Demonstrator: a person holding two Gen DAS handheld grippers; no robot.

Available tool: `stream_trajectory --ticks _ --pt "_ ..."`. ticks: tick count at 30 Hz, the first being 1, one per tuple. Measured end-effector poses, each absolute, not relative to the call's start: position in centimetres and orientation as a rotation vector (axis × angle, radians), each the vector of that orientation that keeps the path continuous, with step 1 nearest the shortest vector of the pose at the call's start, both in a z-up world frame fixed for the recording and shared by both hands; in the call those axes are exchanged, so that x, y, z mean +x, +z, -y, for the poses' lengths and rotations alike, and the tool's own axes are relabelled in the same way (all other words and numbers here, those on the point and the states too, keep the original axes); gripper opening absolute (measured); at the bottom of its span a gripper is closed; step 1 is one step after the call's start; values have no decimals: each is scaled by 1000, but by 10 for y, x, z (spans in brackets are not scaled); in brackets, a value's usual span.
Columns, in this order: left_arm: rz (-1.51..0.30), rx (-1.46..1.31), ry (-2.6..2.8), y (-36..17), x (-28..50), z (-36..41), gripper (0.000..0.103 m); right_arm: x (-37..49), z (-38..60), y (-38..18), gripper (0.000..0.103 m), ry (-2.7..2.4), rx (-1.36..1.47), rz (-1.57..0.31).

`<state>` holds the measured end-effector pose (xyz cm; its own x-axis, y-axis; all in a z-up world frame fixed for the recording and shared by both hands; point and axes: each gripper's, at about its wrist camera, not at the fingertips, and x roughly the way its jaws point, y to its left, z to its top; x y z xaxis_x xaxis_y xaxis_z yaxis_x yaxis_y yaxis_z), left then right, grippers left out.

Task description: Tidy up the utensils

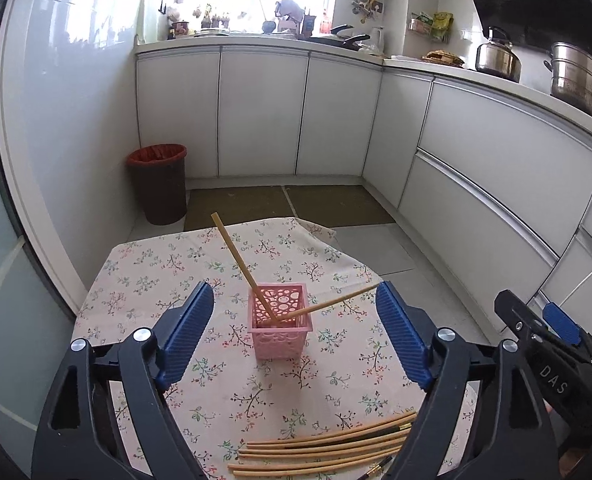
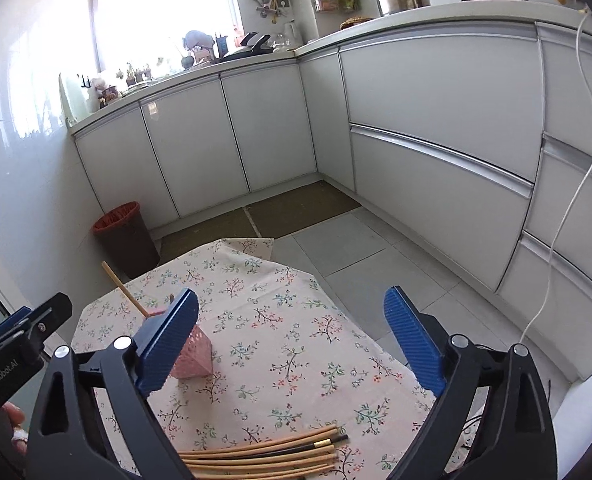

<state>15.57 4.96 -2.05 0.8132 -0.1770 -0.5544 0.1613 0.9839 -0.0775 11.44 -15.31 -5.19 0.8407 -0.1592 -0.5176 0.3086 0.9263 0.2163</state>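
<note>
kitchen, floral tablecloth (image 1: 224, 264) | left wrist: left gripper (image 1: 296, 340) wide open, empty, pink basket (image 1: 280, 332) ahead holds two chopsticks | right wrist: right gripper (image 2: 292, 344) wide open, empty; loose chopsticks (image 2: 264, 454) lie crosswise nearer than basket

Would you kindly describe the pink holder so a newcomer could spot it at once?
On the floral tablecloth, the pink holder stands beyond the loose chopsticks. It is a small perforated square basket, the only pink item, with two chopsticks leaning out.
</note>
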Motion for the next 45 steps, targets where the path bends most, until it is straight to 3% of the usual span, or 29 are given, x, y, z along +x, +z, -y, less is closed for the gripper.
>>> stream_trajectory --ticks 4,13,24,29,33,37,45 --pt "-596 -7 -198 -25 144 -45 90 104 158 -59 96 -242 305 -543" --pt "-634 66 -238 -41 131 -36 96 82 172 -70 96 -261 355 -579" --pt "-905 446 -433 -123 123 18 96 60 201 -110 96 -234 523 -767" --pt "-1116 642 -512 -173 115 38 95 59 217 -123 96 -252 603 -820" --pt "-1182 730 -586 -199 103 47 84 62 226 -133 96 -261 652 -856" --pt "-1265 713 -672 -217 98 52 58 64 232 -140 96 -265 687 -887" --pt "-1369 687 -701 -247 107 66 44 61 251 -151 96 -316 761 -905"
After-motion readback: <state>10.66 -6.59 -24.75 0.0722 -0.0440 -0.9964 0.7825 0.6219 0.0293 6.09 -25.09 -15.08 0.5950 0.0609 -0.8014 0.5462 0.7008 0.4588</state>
